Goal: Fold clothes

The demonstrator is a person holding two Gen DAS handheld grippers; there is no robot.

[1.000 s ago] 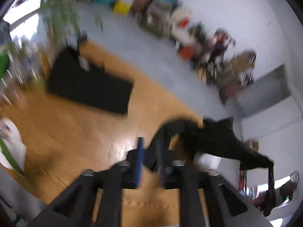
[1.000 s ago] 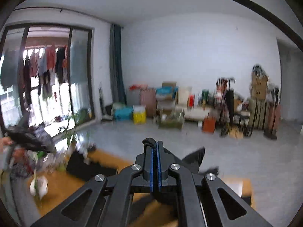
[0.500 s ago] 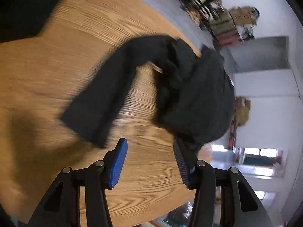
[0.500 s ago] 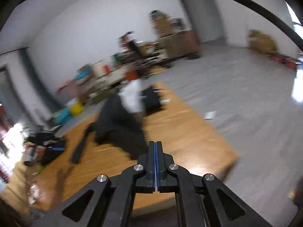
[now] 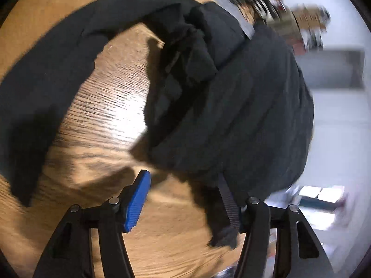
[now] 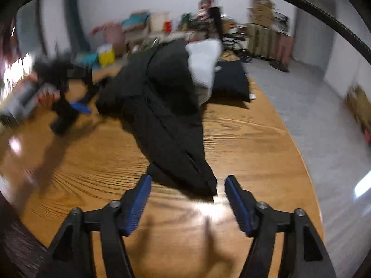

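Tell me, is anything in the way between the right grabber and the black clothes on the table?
No, nothing visible. Only bare wooden table lies between the right gripper and the near tip of the black garment. Its jaws are opening, with nothing between them yet.

Wooden table [image 6: 250, 143] under crumpled black garment [image 6: 167, 120], folded dark cloth [image 6: 231, 81]
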